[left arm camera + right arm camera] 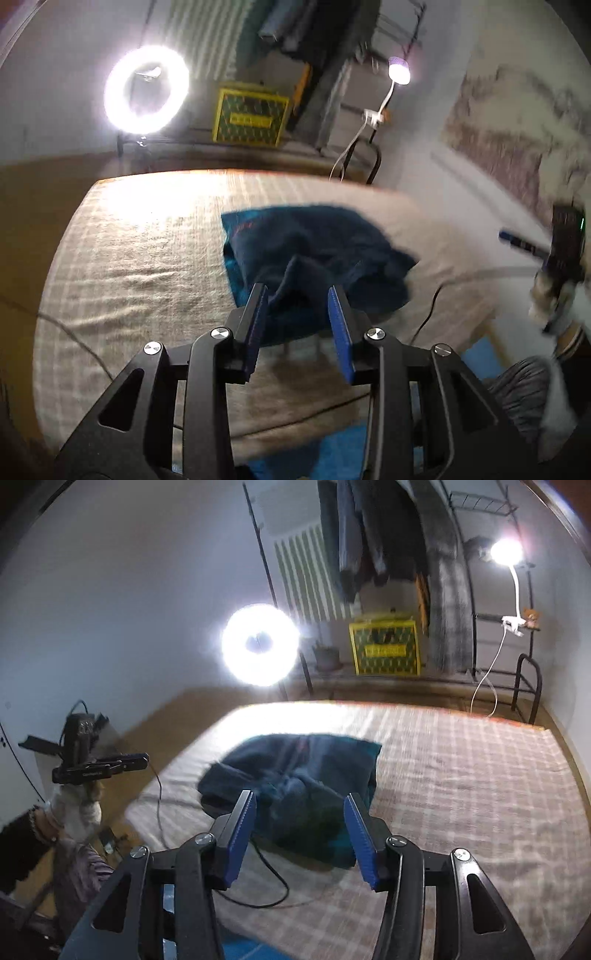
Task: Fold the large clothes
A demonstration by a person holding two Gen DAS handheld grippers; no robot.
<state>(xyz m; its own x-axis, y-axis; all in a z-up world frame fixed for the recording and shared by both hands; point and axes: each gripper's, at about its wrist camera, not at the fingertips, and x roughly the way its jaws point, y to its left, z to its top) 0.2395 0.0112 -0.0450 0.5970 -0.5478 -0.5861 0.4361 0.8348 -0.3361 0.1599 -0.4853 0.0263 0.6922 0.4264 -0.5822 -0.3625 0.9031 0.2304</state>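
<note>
Dark blue garment (317, 251) lies bunched in a loose heap on the bed (140, 266), on the checked beige cover, towards the near side of the mattress. Both views blurred.

Left gripper (298, 317): jaws spread, blue pads apart; a fold of the garment shows in the gap between them, but whether it touches the pads I cannot tell. Right gripper (300, 825): jaws spread wider, nothing pinched, the garment (291, 794) seen beyond and below them.

Each gripper appears at the edge of the other's view, held in a pale-gloved hand (75, 812).

A black cable (258, 886) trails across the cover beside the garment's near edge.

Behind the bed: lit ring light (260, 644), yellow-and-green box (384, 648), clip lamp (506, 552) on a metal rack, dark clothes hanging (369, 535) above
</note>
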